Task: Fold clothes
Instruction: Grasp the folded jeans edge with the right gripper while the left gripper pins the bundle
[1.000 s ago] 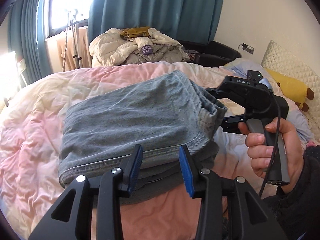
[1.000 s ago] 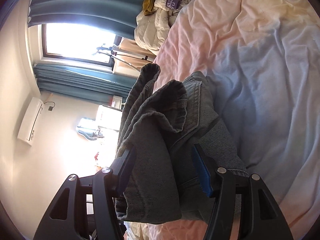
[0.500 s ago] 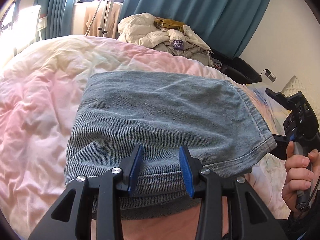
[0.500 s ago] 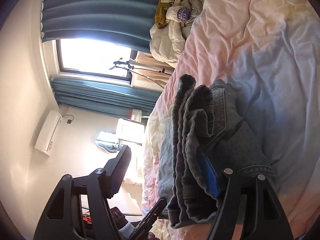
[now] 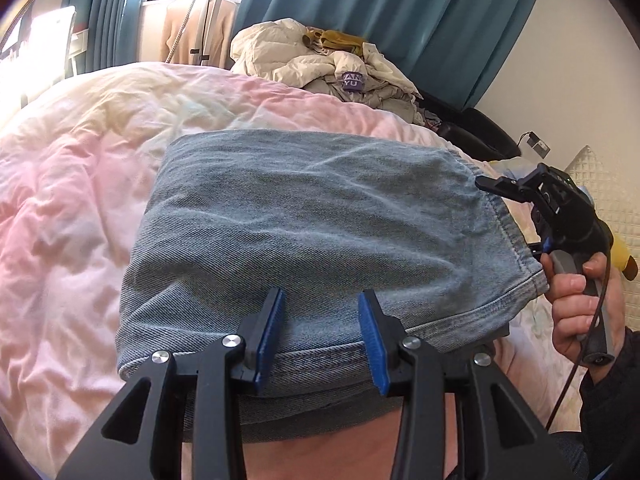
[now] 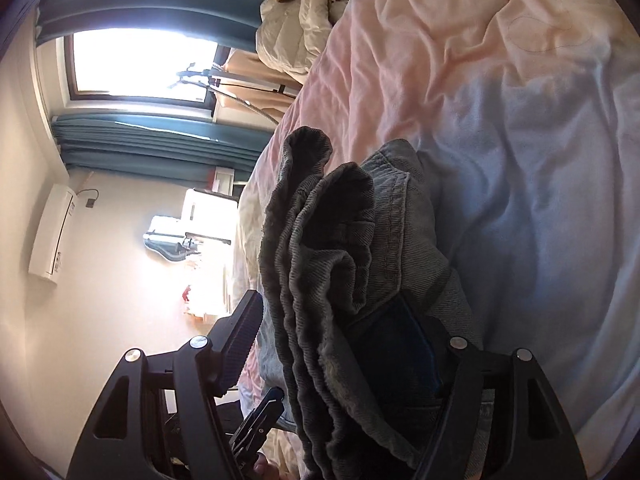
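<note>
Folded jeans [image 5: 320, 236] lying as a thick, squared stack of several denim layers on the pink-and-blue duvet [image 5: 72, 208] of the bed, near its front edge. Left claw [image 5: 320, 336] poised at the near hem, blue pads spread apart with the stack's edge between them, pinching nothing. Right claw [image 6: 332, 348] turned on its side at the stack's right end, jaws wide: one pad tucked under the lower layers, the other standing clear of the top. No grip on either side.

Fits two stages alike: claws just let go of a finished fold, or set to close on the bundle for one more fold or a lift. Judged from how the cloth lies, folding of this garment looks close to done, with edges fairly even in the left view, looser and rumpled at the right end. Any next grasp calls for catching all layers together, lest the stack slide open.

Around: heap of cream clothes [image 5: 320, 64] at the far side of the bed, teal curtains [image 5: 400, 20], quilted pillow [image 5: 600, 184] to the right. Nothing lying on the duvet close to the jeans.
</note>
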A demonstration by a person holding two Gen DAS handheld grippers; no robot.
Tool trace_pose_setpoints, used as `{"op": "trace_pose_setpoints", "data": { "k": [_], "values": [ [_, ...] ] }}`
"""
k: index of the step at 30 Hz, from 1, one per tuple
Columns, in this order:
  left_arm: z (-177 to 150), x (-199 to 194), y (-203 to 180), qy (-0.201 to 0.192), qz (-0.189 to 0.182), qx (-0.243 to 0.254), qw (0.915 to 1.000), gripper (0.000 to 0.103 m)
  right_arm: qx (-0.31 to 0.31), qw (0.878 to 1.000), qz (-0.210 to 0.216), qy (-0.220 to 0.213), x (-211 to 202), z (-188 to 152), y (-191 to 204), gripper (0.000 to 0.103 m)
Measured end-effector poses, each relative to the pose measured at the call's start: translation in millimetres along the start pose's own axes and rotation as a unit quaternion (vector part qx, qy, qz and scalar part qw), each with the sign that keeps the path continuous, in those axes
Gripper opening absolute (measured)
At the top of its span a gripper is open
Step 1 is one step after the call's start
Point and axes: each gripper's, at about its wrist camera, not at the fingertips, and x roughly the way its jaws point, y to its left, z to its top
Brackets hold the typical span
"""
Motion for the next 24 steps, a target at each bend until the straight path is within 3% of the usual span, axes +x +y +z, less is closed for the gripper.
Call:
{"op": "trace_pose_setpoints", "data": {
  "k": [4, 17, 20, 24],
  "values": [
    [-1.9, 0.5, -2.9, 0.001, -0.001, 0.008, 1.0, 0.039, -0.009, 0.999, -0.022, 0.037, 10.9, 17.6, 0.8, 0.07],
    [-1.2, 1.0, 5.9, 0.008, -0.023, -0.013, 0.9996, 0.039, -0.134, 0.988, -0.056, -0.043, -12.0, 16.8, 72.7, 0.07],
    [-0.5, 1.1, 8.2, 0.009, -0.028, -0.018, 0.9994, 0.039, -0.113, 0.99, -0.082, -0.027, -2.8, 18.8, 51.0, 0.07],
    [-0.9, 1.2, 8.3, 0.009, -0.028, -0.017, 0.9994, 0.039, -0.109, 0.982, -0.149, -0.033, 1.3, 24.3, 31.3, 0.07]
  ]
}}
